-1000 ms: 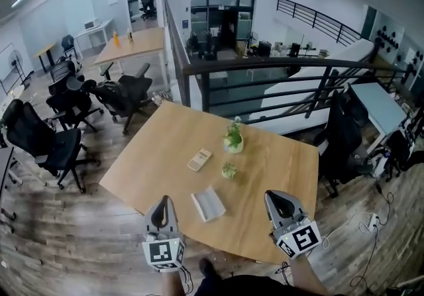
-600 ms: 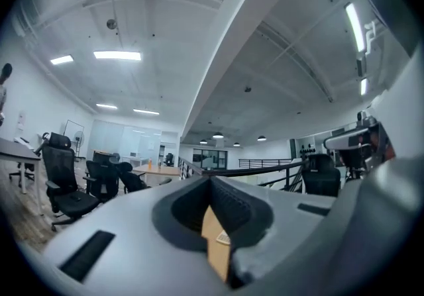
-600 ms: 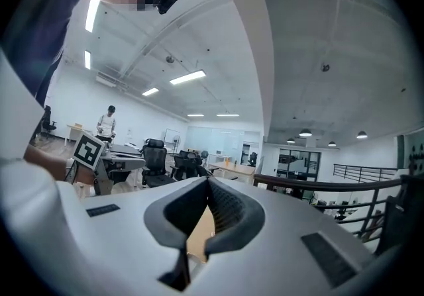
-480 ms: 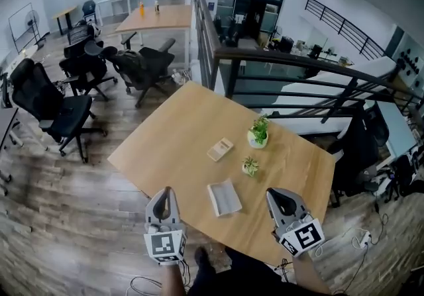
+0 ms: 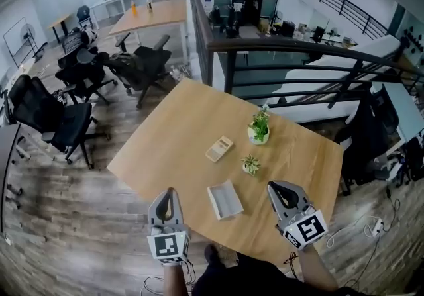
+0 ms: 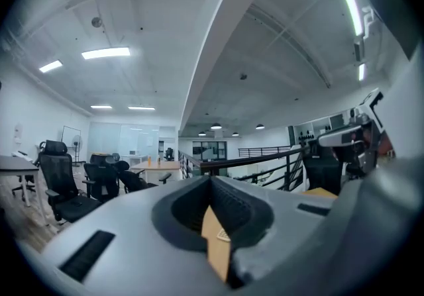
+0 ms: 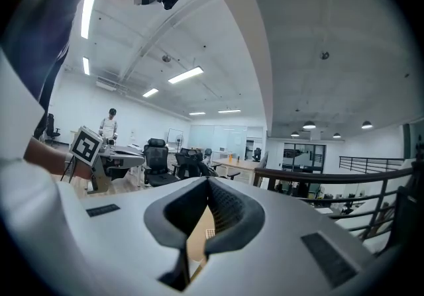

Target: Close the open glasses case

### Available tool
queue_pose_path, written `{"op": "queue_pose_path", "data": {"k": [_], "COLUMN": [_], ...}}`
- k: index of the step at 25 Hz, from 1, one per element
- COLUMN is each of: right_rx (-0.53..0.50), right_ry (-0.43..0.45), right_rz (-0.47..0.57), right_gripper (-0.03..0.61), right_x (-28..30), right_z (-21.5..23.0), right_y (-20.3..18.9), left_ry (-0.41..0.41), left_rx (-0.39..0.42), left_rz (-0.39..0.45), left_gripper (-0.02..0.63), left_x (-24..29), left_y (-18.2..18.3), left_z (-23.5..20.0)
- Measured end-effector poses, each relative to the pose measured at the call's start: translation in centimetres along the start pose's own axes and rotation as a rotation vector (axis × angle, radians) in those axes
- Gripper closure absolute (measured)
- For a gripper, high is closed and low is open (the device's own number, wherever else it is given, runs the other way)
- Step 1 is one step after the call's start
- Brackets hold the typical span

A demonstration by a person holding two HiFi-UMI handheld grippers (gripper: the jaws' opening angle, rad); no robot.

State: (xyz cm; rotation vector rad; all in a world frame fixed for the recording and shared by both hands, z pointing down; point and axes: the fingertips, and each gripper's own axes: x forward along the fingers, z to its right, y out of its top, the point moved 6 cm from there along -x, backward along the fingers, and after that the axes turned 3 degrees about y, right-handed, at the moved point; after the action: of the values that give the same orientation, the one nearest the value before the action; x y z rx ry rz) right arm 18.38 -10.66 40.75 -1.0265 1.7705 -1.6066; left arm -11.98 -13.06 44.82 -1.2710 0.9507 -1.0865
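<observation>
The open glasses case (image 5: 224, 199), pale grey with its lid laid back, lies on the wooden table (image 5: 185, 122) near the front edge. My left gripper (image 5: 169, 193) hangs off the table's front left edge, left of the case and apart from it, jaws shut and empty. My right gripper (image 5: 273, 187) is over the front right of the table, right of the case, also shut with nothing held. In the left gripper view the left gripper (image 6: 211, 181) shows only a sliver of table through its jaws; the right gripper (image 7: 209, 182) shows the same in its view.
Two small potted plants (image 5: 258, 127) (image 5: 250, 165) and a flat beige box (image 5: 218, 148) sit beyond the case. A black railing (image 5: 298, 53) runs behind the table. Office chairs (image 5: 50, 122) stand on the floor to the left. A person (image 7: 109, 122) stands far off.
The view has shifted and the table now sits nearer and more central. Both grippers have come forward and a little lower toward the table's front edge, with jaws still shut.
</observation>
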Motion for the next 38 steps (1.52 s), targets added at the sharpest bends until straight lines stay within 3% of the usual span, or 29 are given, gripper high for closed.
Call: {"op": "queue_pose_path", "data": {"k": [11,20,22,24,25,32,38], "right_rx": [0.006,0.103,0.17,0.23,0.248,0.288,0.535], "right_ry": [-0.054,-0.051,-0.04,-0.022,-0.013,0.082,0.045], "right_rz": [-0.04,-0.069,-0.084,-0.123,-0.151,-0.476,-0.622], "right_gripper": [0.565,0.563,0.546,0.404,0.39,0.365,0.365], "right_x": [-0.5,1.4,2.4,3.9,4.7,10.5,12.6], "right_z": [1.0,-0.5,-0.8,-1.2,-1.4,-3.6,-3.2], "right_y": [-0.8,-4.7,-6.5,-8.9,-10.3,-22.6,-30.5], "left_ry": [-0.072,-0.04,-0.032,-0.033,-0.032,-0.004,0.043], "left_rx": [0.03,0.011,0.0,-0.003,-0.001,0.014,0.039], "left_rz": [-0.019,-0.042,-0.054,-0.056,-0.056,-0.059,-0.102], "left_gripper": [0.619,0.618,0.619,0.618,0.618,0.618,0.618], "left_x": [2.0,-1.4,-2.2,-2.6,-2.9,-5.4,-7.8], "left_y": [-0.7,-1.8,-1.9,-2.3,-2.4,-2.6,-3.2], "left_z": [1.6,-0.2,-0.8,-1.5,-1.8,-4.5,-7.1]}}
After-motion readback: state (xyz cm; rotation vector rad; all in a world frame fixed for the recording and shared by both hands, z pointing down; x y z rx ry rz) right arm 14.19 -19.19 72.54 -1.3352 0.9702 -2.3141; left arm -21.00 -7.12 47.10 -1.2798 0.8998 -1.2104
